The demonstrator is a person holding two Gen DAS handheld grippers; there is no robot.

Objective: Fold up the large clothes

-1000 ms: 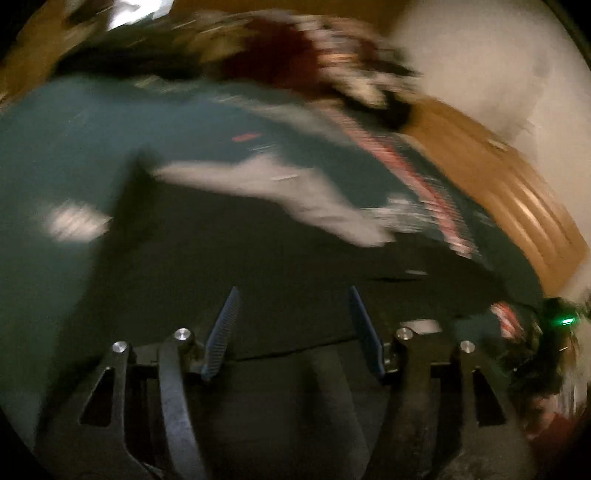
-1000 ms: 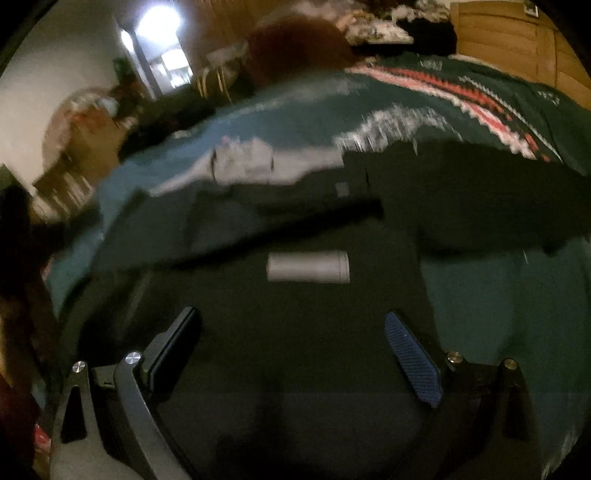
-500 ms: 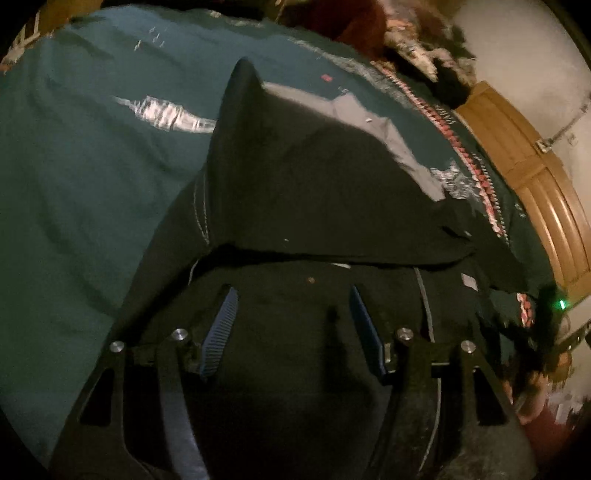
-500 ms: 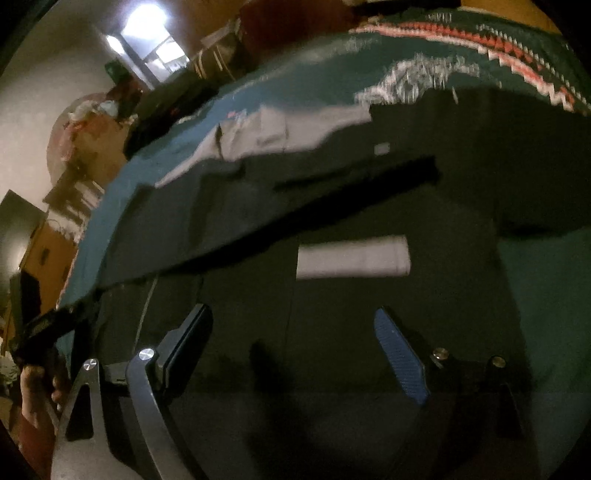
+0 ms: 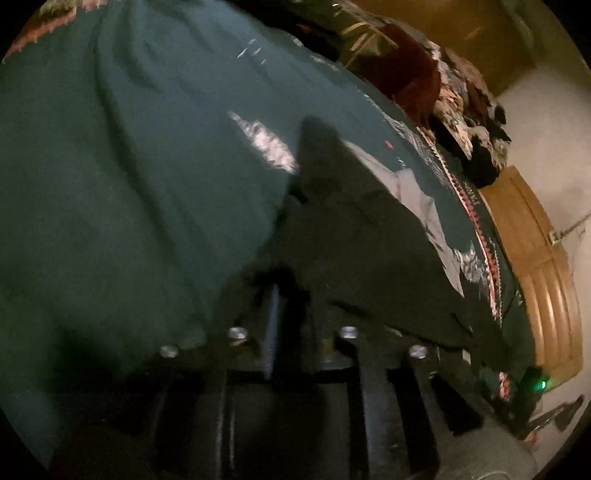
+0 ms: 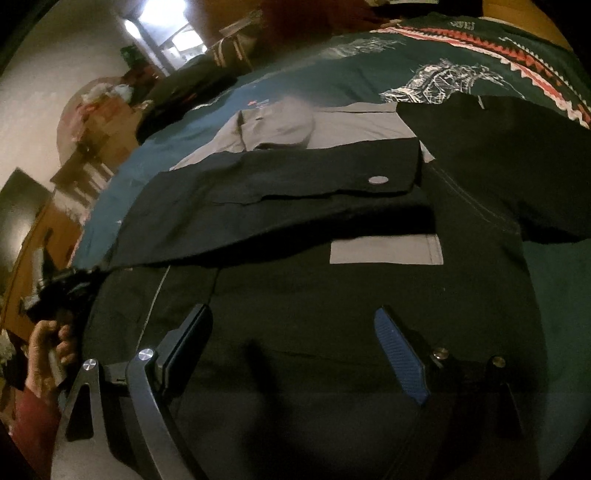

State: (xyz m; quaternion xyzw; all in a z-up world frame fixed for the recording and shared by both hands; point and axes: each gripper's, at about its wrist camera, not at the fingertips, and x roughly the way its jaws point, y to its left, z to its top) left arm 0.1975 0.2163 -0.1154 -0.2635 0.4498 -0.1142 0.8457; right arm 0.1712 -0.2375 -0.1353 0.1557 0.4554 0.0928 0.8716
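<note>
A black garment with grey panels (image 6: 295, 192) lies spread on a teal bedspread (image 6: 554, 295). My right gripper (image 6: 291, 314) hovers open over the garment's lower front, below a grey patch (image 6: 384, 251), with nothing pinched between its fingers. In the left wrist view my left gripper (image 5: 293, 295) sits at the garment's (image 5: 351, 229) left edge where it meets the bedspread (image 5: 129, 184). Its jaws are closing, a narrow gap still shows, and dark cloth lies between them. The right wrist view shows the left gripper (image 6: 70, 284) at the garment's corner, held by a hand (image 6: 48, 343).
A heap of patterned clothes (image 5: 461, 110) sits at the bed's far end. A wooden panelled door (image 5: 535, 277) stands beside the bed. Cluttered furniture (image 6: 92, 147) and a lit doorway (image 6: 173, 22) lie beyond the bed's other side.
My left gripper slid to the garment's left edge, rolled, and its jaws narrowed from wide to a small gap. My right gripper dipped slightly over the garment and stayed wide.
</note>
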